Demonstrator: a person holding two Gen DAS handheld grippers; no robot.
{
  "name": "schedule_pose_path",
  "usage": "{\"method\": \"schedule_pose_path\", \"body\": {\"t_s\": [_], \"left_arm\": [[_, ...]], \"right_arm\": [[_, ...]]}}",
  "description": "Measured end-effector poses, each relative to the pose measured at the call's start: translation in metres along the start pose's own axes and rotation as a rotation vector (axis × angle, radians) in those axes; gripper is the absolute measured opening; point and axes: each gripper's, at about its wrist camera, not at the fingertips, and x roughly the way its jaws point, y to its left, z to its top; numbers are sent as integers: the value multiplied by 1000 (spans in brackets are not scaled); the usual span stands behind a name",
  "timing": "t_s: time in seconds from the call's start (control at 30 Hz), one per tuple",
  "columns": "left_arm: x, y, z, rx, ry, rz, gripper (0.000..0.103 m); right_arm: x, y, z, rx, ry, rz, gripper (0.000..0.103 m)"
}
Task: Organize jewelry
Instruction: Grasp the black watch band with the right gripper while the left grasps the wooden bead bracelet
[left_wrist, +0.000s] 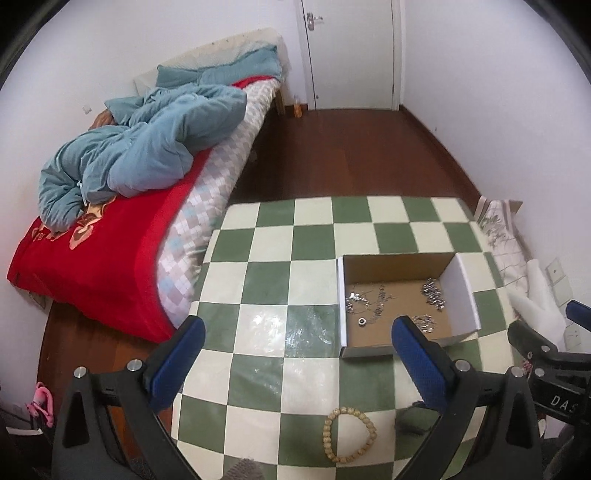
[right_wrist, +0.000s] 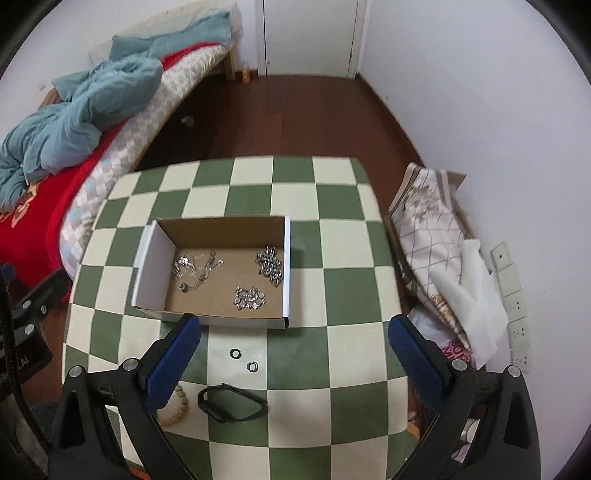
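Observation:
An open cardboard box sits on the green-and-white checked table. Several silver jewelry pieces lie inside it. A wooden bead bracelet lies on the table near me. A black band and two small silver rings lie in front of the box. My left gripper is open and empty above the table, left of the box. My right gripper is open and empty above the rings and band.
A bed with a red blanket and a blue duvet stands left of the table. Folded fabric and white bags lie on the floor to the right by the wall. A white door is at the back.

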Motion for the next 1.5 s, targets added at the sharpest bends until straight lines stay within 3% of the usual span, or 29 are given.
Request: {"method": "schedule_pose_path", "body": {"t_s": [0.17, 0.33, 0.43, 0.53, 0.57, 0.8, 0.93, 1.1, 1.17, 1.23, 1.3, 1.37, 1.5], "left_arm": [[-24, 6, -7, -8, -36, 3, 103], [-22, 14, -30, -13, 2, 35, 103], [-4, 18, -53, -16, 66, 69, 103], [26, 20, -80, -19, 169, 89, 103], [36, 19, -89, -17, 201, 96, 103], [90, 4, -133, -2, 366, 27, 101], [113, -10, -146, 7, 443, -38, 88], [121, -19, -151, 16, 456, -62, 66], [121, -19, -151, 13, 454, -72, 60], [118, -20, -150, 8, 448, -102, 46], [116, -23, -149, 19, 445, -108, 24], [115, -24, -149, 26, 446, -112, 13], [110, -29, -151, 47, 448, -111, 7]], "right_arm": [[-32, 0, -8, 17, -46, 25, 103], [-35, -2, -33, 35, -9, 63, 102], [-17, -4, -52, 45, 50, 83, 98], [14, -8, -71, 66, 125, 104, 74], [22, -8, -77, 73, 146, 112, 71], [77, -10, -110, 104, 269, 149, 71], [101, -9, -121, 116, 316, 153, 71], [119, -5, -126, 117, 353, 160, 62], [124, -1, -126, 113, 362, 167, 54], [127, 2, -127, 102, 363, 170, 47], [129, 8, -126, 84, 366, 174, 36], [129, 12, -126, 66, 370, 171, 25], [125, 14, -131, 33, 384, 166, 15]]}}
